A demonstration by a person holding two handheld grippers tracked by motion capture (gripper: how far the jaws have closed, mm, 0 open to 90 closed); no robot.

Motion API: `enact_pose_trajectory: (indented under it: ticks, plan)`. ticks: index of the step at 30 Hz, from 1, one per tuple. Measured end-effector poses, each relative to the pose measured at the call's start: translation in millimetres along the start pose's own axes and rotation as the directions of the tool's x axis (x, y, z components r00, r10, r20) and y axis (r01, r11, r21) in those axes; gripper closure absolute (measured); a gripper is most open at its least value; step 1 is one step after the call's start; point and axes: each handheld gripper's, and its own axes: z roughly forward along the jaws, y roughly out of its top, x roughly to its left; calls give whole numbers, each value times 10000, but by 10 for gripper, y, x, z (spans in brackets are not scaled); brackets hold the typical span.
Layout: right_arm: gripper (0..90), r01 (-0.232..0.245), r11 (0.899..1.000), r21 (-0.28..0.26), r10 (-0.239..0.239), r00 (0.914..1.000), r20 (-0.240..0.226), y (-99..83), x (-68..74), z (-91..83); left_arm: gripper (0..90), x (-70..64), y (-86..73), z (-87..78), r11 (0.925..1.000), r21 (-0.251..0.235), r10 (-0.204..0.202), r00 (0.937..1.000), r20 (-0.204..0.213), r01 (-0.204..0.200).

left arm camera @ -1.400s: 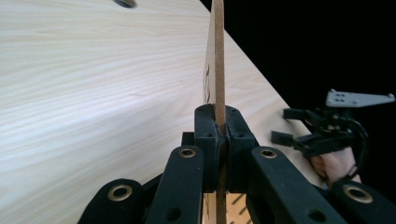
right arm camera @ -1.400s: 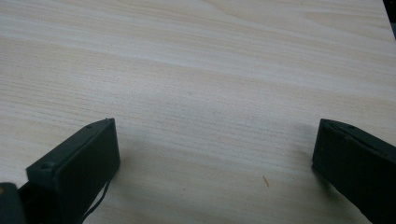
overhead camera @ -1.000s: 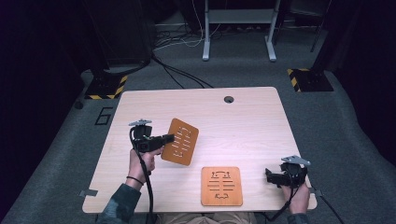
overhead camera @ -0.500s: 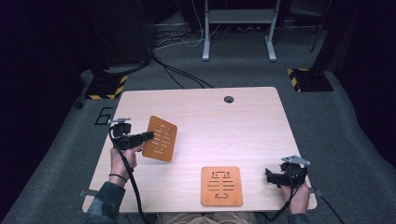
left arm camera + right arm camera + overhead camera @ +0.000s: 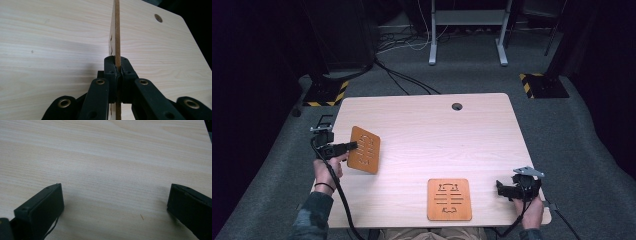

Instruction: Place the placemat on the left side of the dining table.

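Pale wood-grain table (image 5: 422, 130) with rounded corners and a round cable hole (image 5: 456, 106) near the far edge, standing on grey carpet. Flat on it near the front edge, 1 orange-brown slotted board (image 5: 449, 199), square to the table's sides. Otherwise bare grain across the middle and far half, seen close up in both gripper views
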Motion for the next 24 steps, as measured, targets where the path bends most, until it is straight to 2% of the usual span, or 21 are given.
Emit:
enact_pose_trajectory:
  ticks: [4,7,11,17,18,19,20,24]
  plan:
    - [0,-4,10000,1,4,10000,1,0,0,0,862,138,36,14,9995,98,-290,9993,-235,292]
    - [0,-9,10000,4,9,10000,2,0,1,0,862,201,69,29,9990,276,-334,9983,-479,347]
    - [0,-14,10000,4,14,10000,6,0,1,-1,862,281,115,44,9976,428,-521,9978,-415,539]
    - [0,-21,10000,4,21,10000,8,0,2,-1,831,352,176,103,9954,883,-291,9959,-854,367]
    - [0,-19,10000,0,19,10000,11,-1,1,-1,828,369,182,118,9948,975,-215,9964,-825,296]
    - [0,-19,10000,3,19,10000,10,-1,1,-1,824,383,187,125,9927,1184,-126,9961,-875,229]
    - [0,-17,10000,3,17,10000,9,-1,1,-1,818,396,192,142,9934,1114,-184,9956,-919,286]
    - [0,-20,10000,0,20,10000,10,-1,1,-1,794,444,215,165,9905,1348,-115,9940,-1086,261]
